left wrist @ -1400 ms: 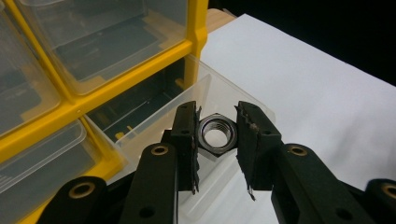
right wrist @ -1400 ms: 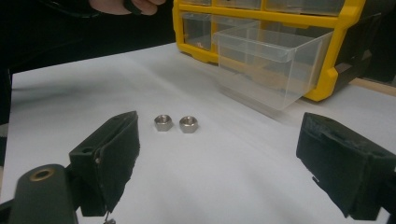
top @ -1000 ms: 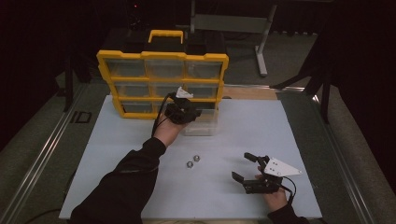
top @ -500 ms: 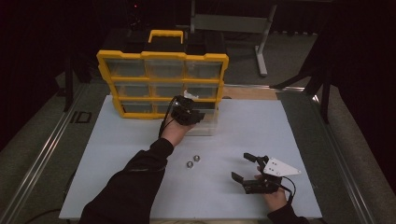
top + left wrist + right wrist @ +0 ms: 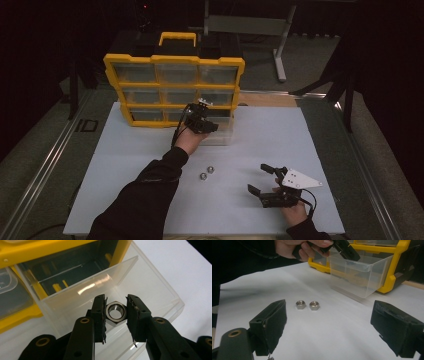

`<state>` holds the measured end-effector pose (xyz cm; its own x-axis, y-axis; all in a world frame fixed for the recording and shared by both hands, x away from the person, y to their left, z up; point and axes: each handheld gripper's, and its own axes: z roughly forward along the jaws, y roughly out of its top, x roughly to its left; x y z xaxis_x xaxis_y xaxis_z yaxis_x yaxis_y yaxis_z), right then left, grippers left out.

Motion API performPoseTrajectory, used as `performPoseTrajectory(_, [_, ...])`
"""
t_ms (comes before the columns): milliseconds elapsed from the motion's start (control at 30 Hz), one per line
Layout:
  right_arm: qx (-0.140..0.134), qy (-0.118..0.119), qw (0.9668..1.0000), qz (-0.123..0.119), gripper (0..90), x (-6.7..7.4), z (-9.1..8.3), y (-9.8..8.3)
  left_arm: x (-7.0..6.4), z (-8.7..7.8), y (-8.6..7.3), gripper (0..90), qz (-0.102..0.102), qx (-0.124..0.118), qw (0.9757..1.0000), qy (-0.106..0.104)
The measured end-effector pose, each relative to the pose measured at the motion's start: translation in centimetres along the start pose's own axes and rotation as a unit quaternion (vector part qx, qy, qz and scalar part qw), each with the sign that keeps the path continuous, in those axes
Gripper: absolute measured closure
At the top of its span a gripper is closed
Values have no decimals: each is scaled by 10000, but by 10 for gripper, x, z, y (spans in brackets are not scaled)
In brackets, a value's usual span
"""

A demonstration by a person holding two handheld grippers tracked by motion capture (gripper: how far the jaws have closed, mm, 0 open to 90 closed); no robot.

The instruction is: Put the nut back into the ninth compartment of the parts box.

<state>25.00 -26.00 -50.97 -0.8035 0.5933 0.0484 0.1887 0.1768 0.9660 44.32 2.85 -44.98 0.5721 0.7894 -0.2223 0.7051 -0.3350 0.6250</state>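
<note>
Left gripper (image 5: 116, 315) is pinching a small silver hexagonal steel nut (image 5: 115, 312) between its two black pads, held flat-to-flat with the threaded bore facing the camera. The nut is poised directly above the pulled-out clear plastic drawer (image 5: 155, 292) of the yellow-framed parts organiser (image 5: 172, 62); the drawer's near wall lies just below and ahead of the jaw tips.

Step in hand, as judged: depositing the nut into the drawer. For a clean release, the jaw tips should be brought inside the drawer rim before the jaws are parted, and kept low so that the nut is not bounced out. Contact with the thin drawer wall should be avoided, as the drawer could be pushed back.

Right gripper (image 5: 267, 182) is seen spread wide and resting on the white table surface (image 5: 125, 165), nothing between its jaws. Two further silver hex nuts (image 5: 307, 305) lie side by side ahead of it, near but apart from its jaws, between it and the drawer.
</note>
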Motion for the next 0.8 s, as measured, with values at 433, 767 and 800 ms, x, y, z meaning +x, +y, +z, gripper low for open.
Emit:
performPoseTrajectory(433, [-4, 5, 10000, -7, 134, 0, 0, 0, -5, -21, 12, 140, 152, -239, 9995, -102])
performPoseTrajectory(767, [2, -7, 10000, 2, 134, 0, 0, 0, -9, -33, 8, 0, 334, -233, 9989, -252])
performPoseTrajectory(800, [3, -6, 10000, 7, 134, 0, 0, 0, -8, -37, 7, 0, 370, -274, 9984, -317])
